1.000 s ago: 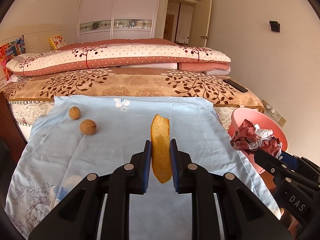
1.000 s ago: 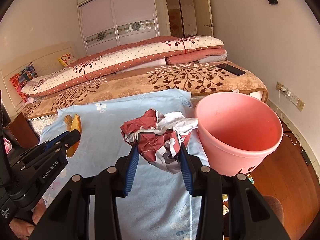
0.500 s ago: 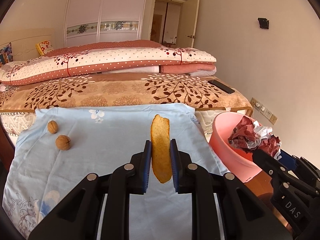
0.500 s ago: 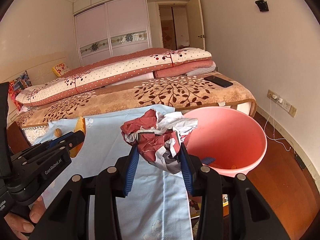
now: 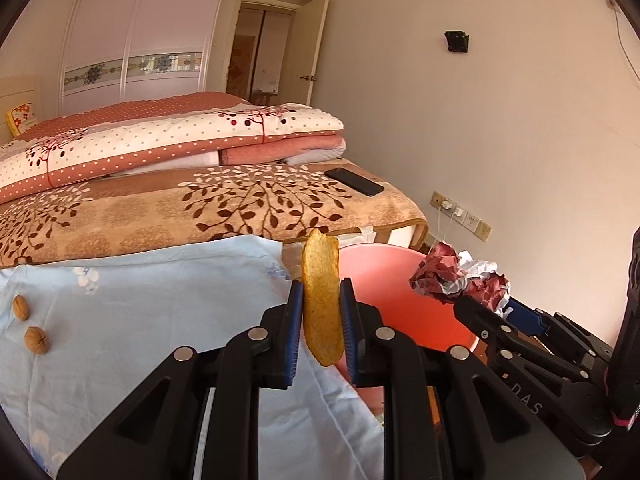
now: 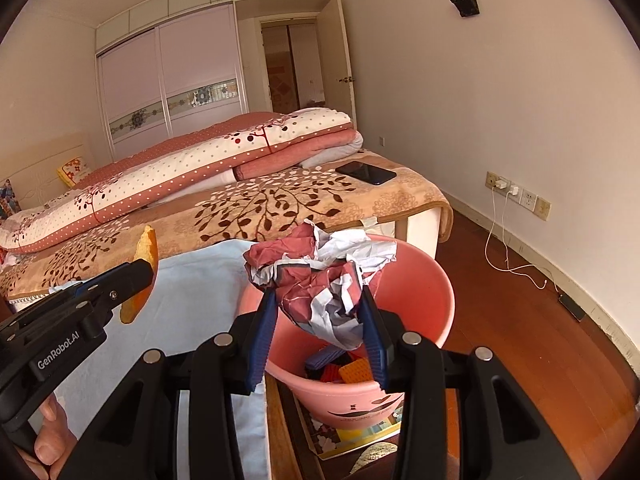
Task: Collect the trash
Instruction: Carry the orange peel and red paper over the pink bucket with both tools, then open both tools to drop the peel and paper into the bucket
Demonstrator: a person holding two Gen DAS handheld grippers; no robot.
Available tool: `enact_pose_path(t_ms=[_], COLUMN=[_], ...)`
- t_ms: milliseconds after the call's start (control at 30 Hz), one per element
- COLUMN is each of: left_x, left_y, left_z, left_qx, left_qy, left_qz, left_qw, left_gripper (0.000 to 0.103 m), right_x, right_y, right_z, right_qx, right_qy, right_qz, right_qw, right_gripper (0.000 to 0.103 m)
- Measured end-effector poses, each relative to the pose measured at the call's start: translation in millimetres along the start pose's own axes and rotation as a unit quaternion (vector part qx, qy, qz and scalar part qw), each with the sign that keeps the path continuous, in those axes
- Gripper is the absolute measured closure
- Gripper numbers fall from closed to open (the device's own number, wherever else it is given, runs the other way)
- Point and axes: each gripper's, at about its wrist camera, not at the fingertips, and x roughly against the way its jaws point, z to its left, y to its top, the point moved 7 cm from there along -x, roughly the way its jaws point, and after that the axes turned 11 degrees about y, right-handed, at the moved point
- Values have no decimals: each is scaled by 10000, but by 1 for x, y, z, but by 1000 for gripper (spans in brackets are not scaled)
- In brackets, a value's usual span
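Bedroom walls and a made bed fill the far view; nearer lies a pale blue sheet (image 5: 152,304) with two walnuts (image 5: 36,340) at its left edge. We hold two pieces of trash. Our left gripper (image 5: 322,320) pinches an orange peel strip (image 5: 320,304) upright between its pads, poised at the near left rim of the pink bucket (image 6: 432,280). Our right gripper (image 6: 320,320) clamps a crumpled red-and-white paper wad (image 6: 320,276) just above the bucket's mouth, where other scraps already lie. We judge the risk to be on the left: let go there and the peel could strike the rim or land on the sheet. The light wad might cling to a pad.
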Motion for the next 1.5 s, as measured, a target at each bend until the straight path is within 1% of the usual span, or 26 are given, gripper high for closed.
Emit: enact_pose_path(t_ms=[167, 400, 600, 833, 967, 1067, 1100, 1233, 1333, 1500], left_x=[-20, -49, -71, -82, -84, -86, -87, -88, -87, -81], left_y=[-1, -7, -13, -20, -20, -21, -21, -22, -22, -21], left_z=[-27, -48, -49, -54, -56, -58, -58, -54, -54, -55], left_qx=[-107, -306, -245, -419, -491, -529, -534, -452, -433, -513], left_qy=[-341, -507, -493, -440, -463, -508, -499, -447, -481, -423], left_qz=[199, 418, 662, 769, 794, 878, 896, 936, 970, 888], left_qw=[9992, 9974, 9963, 9952, 9946, 9934, 9933, 9936, 9932, 9938], left_gripper=[85, 85, 85, 85, 84, 81, 78, 63, 61, 60], right_x=[-13, -40, -60, -76, -79, -79, -79, -76, -72, -65], right_y=[2, -2, -8, -11, -12, -13, -12, -11, -10, -7], right_z=[-19, -31, -42, -51, -54, -57, -58, -63, -65, -61], right_qx=[-81, -142, -244, -232, -247, -265, -277, -356, -349, -295], right_qy=[-116, -212, -354, -552, -600, -628, -636, -624, -613, -616], right_qz=[72, 330, 551, 734, 767, 754, 742, 696, 661, 596], right_qw=[9999, 9991, 9976, 9955, 9949, 9948, 9948, 9950, 9953, 9959], right_gripper=[63, 62, 62, 62, 62, 62, 62, 58, 55, 53])
